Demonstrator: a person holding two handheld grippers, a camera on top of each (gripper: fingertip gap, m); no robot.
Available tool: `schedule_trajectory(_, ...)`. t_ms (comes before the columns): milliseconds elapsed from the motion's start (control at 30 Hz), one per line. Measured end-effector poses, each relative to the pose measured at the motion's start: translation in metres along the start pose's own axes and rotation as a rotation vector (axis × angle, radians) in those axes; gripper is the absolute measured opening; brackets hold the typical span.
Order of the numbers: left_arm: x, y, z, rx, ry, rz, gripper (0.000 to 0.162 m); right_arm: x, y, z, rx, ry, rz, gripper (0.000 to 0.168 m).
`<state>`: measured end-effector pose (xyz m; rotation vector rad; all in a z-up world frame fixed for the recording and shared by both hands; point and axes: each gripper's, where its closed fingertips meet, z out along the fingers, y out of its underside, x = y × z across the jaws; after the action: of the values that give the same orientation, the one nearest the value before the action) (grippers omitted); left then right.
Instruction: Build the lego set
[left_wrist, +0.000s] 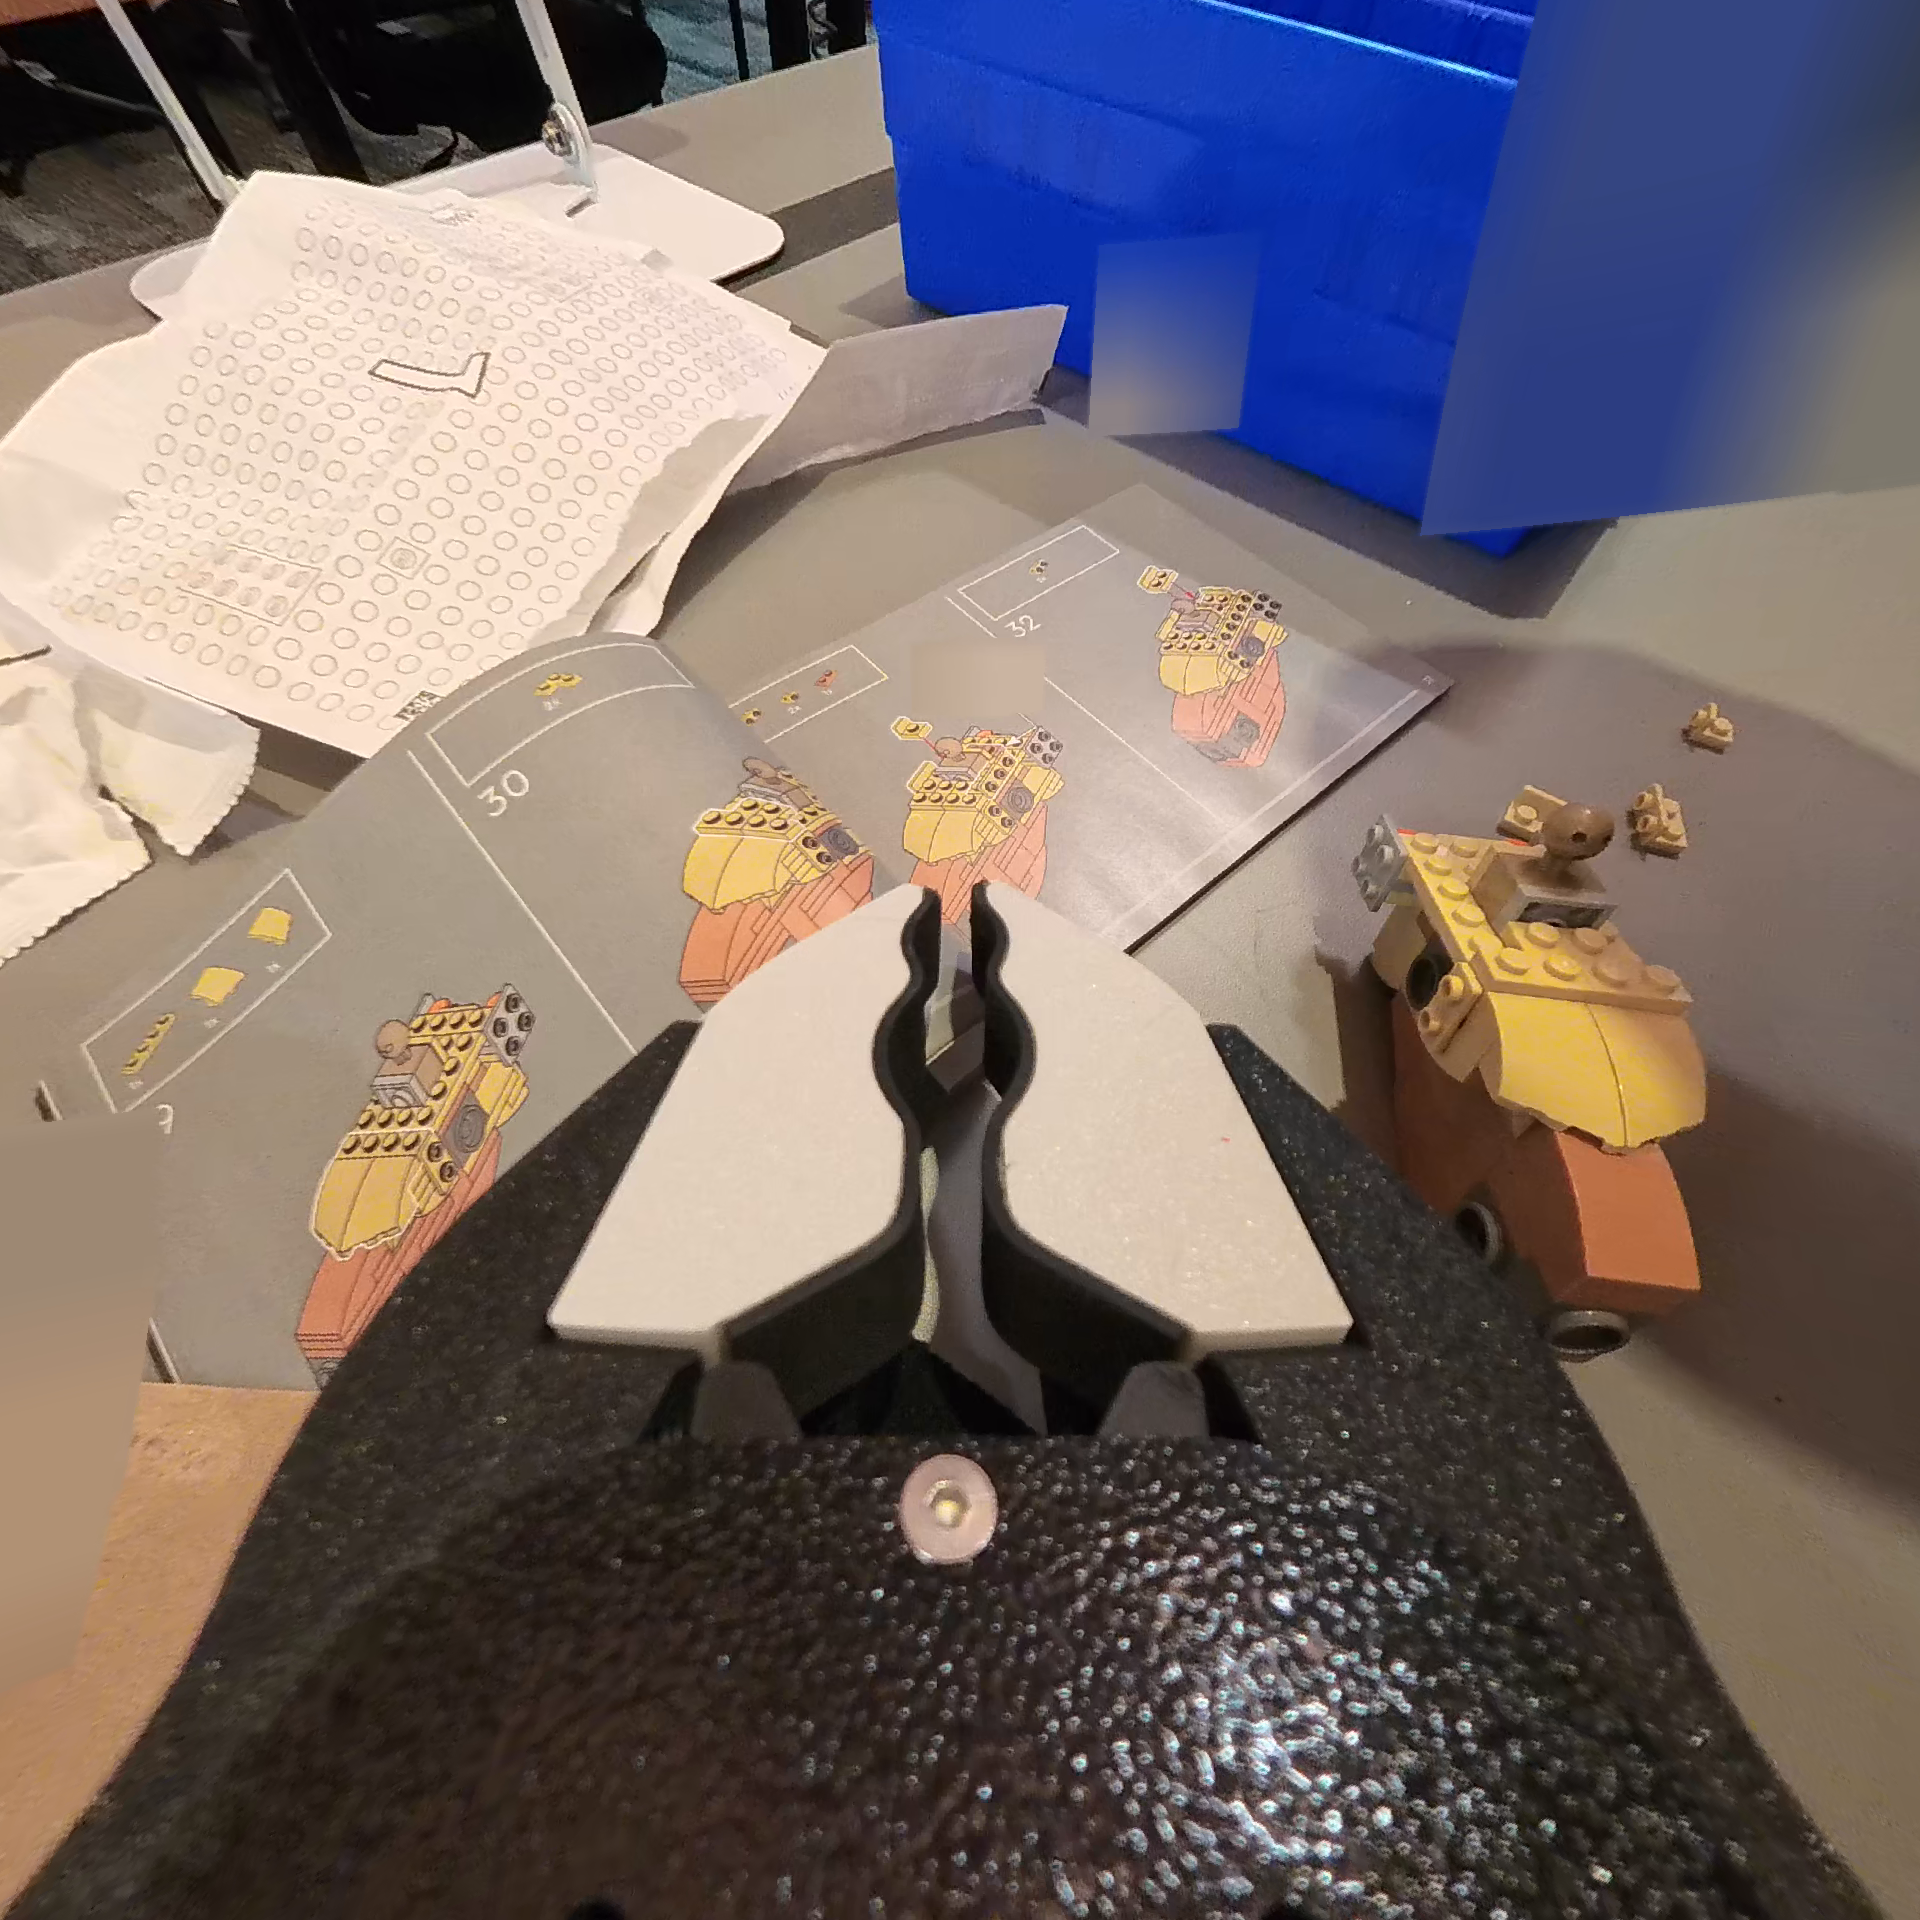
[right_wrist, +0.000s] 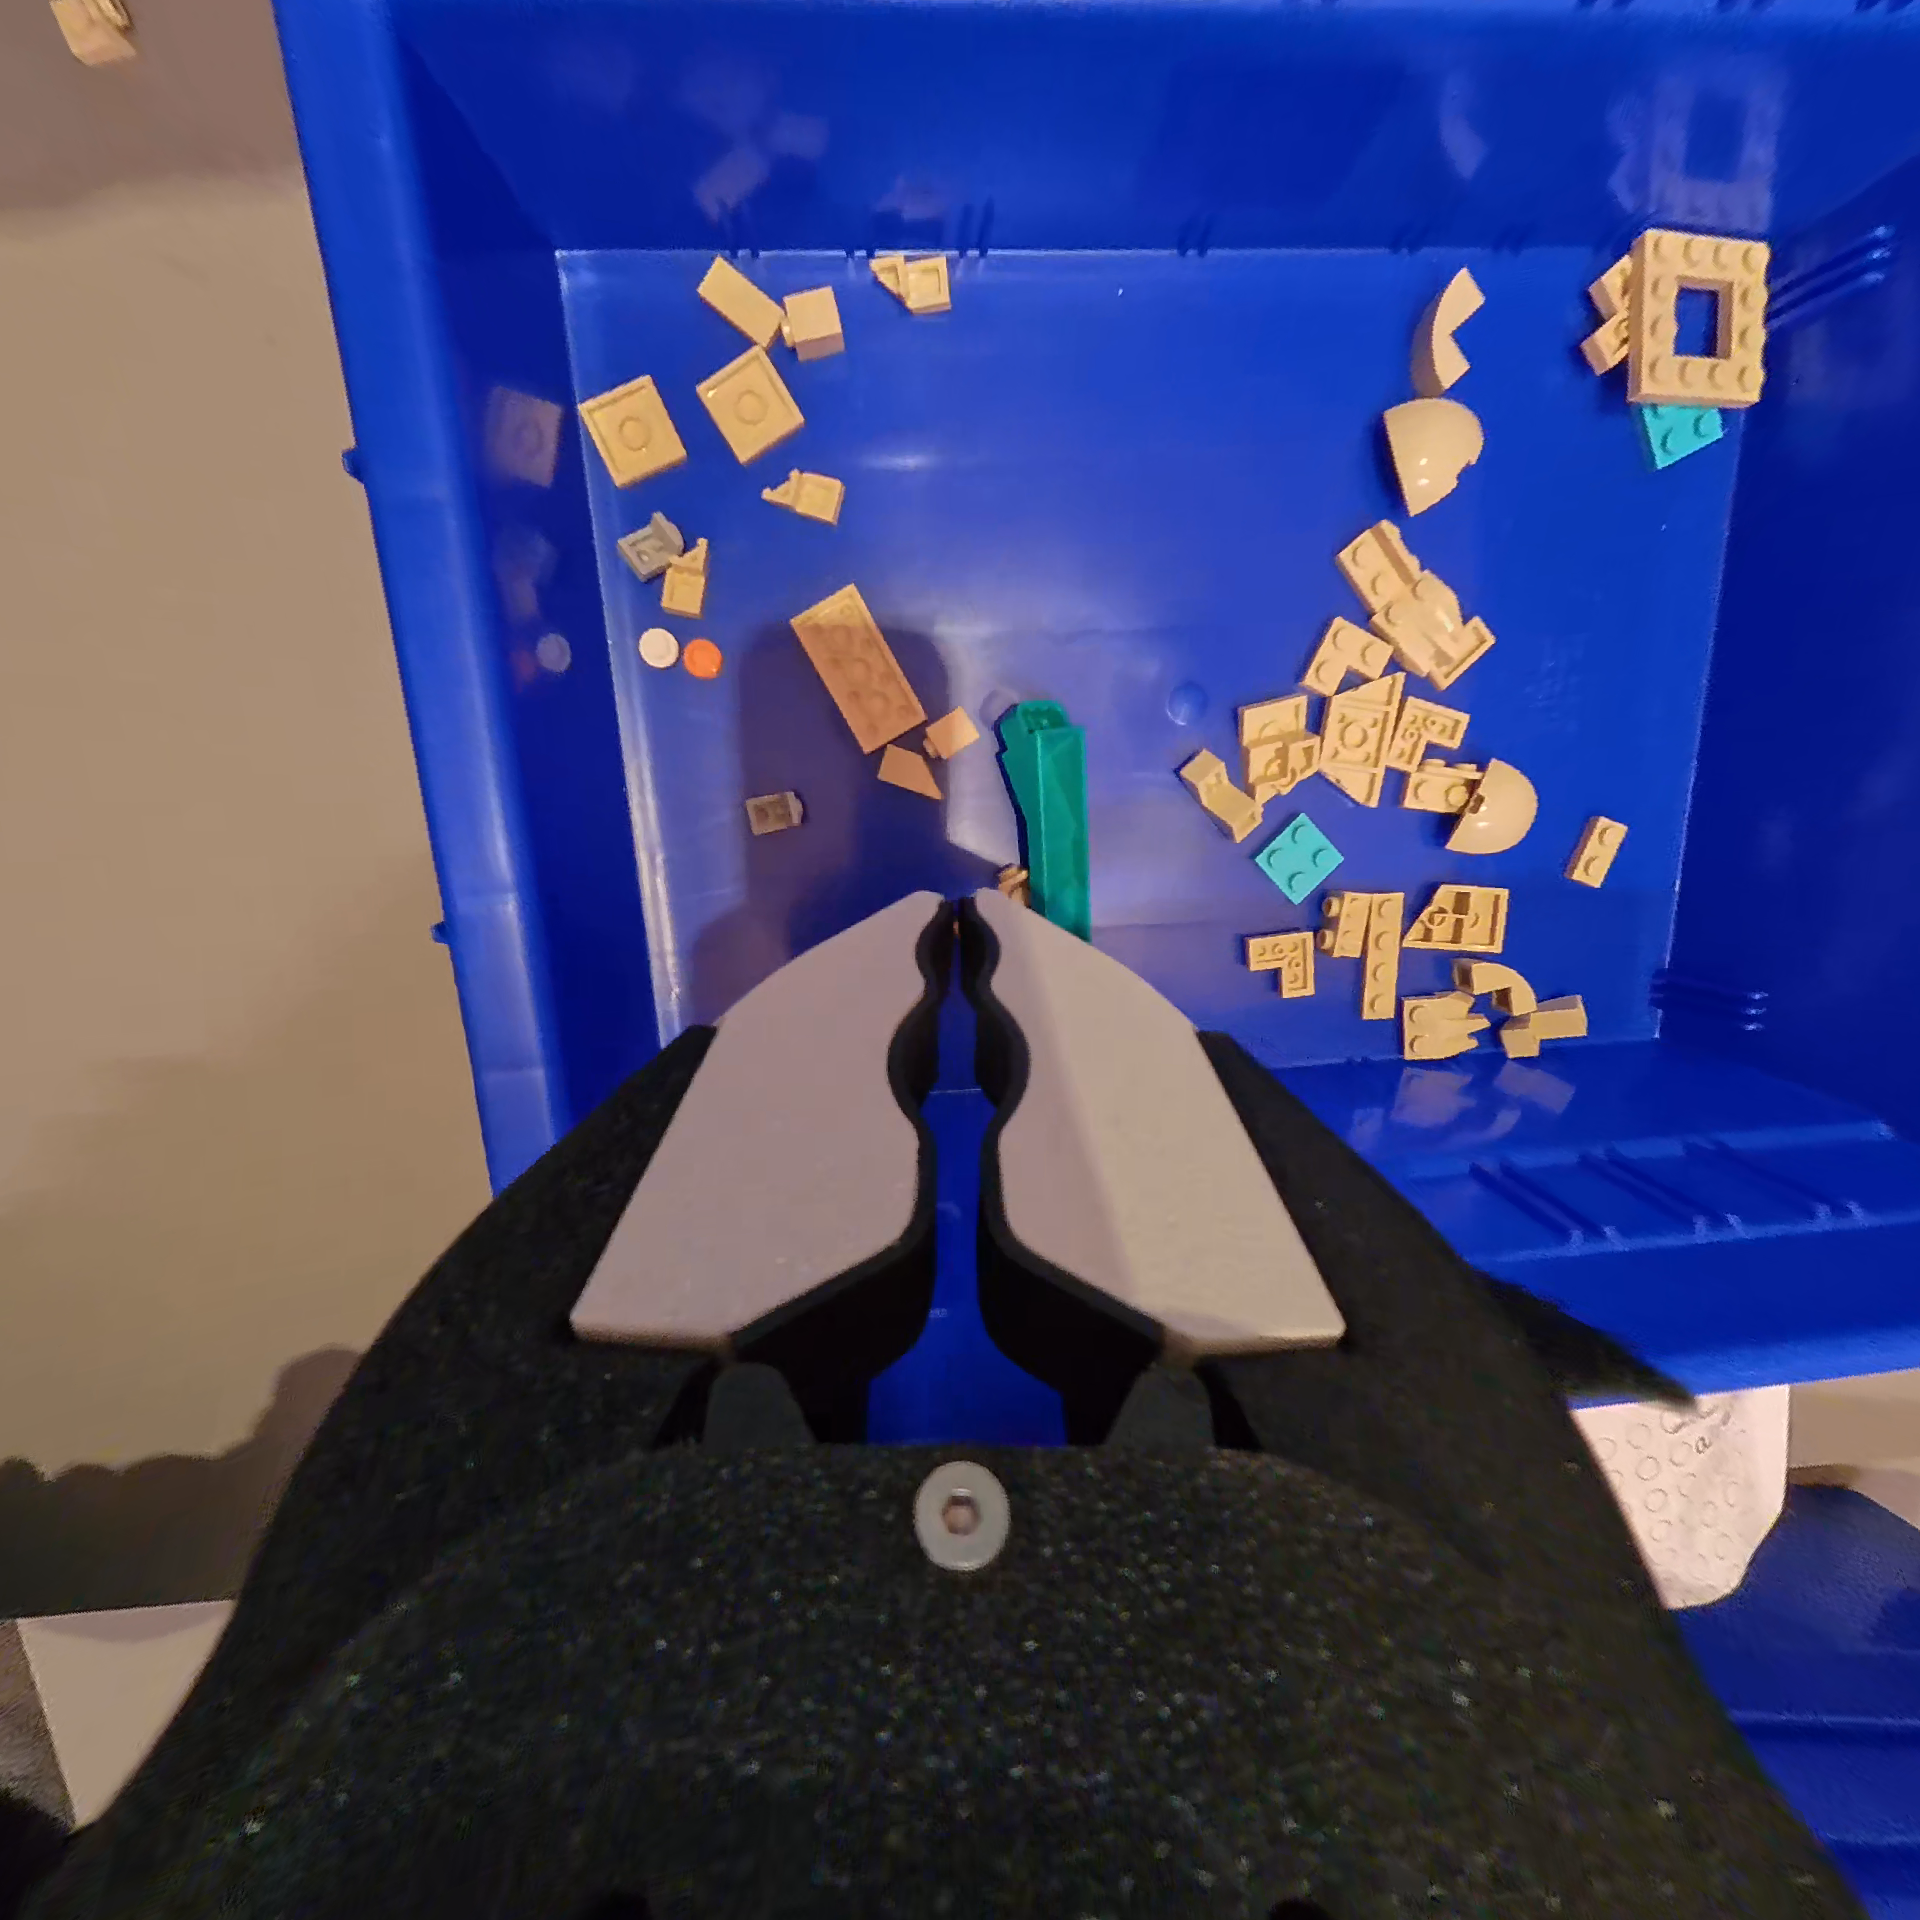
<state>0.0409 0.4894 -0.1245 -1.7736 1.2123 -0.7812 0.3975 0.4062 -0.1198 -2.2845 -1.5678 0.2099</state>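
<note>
The partly built tan and brown lego model stands on the grey table at the right of the left wrist view. My left gripper hovers over the open instruction booklet, left of the model. Its fingertips stand a narrow gap apart and I see nothing between them. My right gripper is inside the blue bin, low over its floor, with its fingertips together. A tiny tan piece lies just right of the tips, against a teal brick separator. I cannot tell whether anything is pinched.
Several loose tan pieces lie in the bin: a long plate, a cluster, a frame plate and a teal plate. Small tan pieces lie behind the model. Torn white paper bags and a white stand base sit far left. Tip to tip, the grippers are about 35 cm apart.
</note>
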Motion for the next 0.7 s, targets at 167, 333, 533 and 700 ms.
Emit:
schedule_trajectory(167,0.0,0.0,0.0,0.001,0.0,0.0,0.005,-0.002,0.0,0.001,-0.011,-0.008,-0.012,0.002)
schedule_trajectory(333,0.0,0.0,0.0,0.001,-0.001,0.001,0.005,-0.011,-0.004,0.002,-0.008,-0.027,-0.033,0.002)
schedule_trajectory(533,0.0,0.0,0.0,0.002,-0.003,0.005,0.005,-0.022,-0.009,0.0,0.035,-0.052,-0.033,0.002)
schedule_trajectory(700,0.0,-0.001,0.0,0.007,-0.007,0.009,0.005,-0.031,-0.009,0.0,0.03,-0.065,-0.032,0.003)
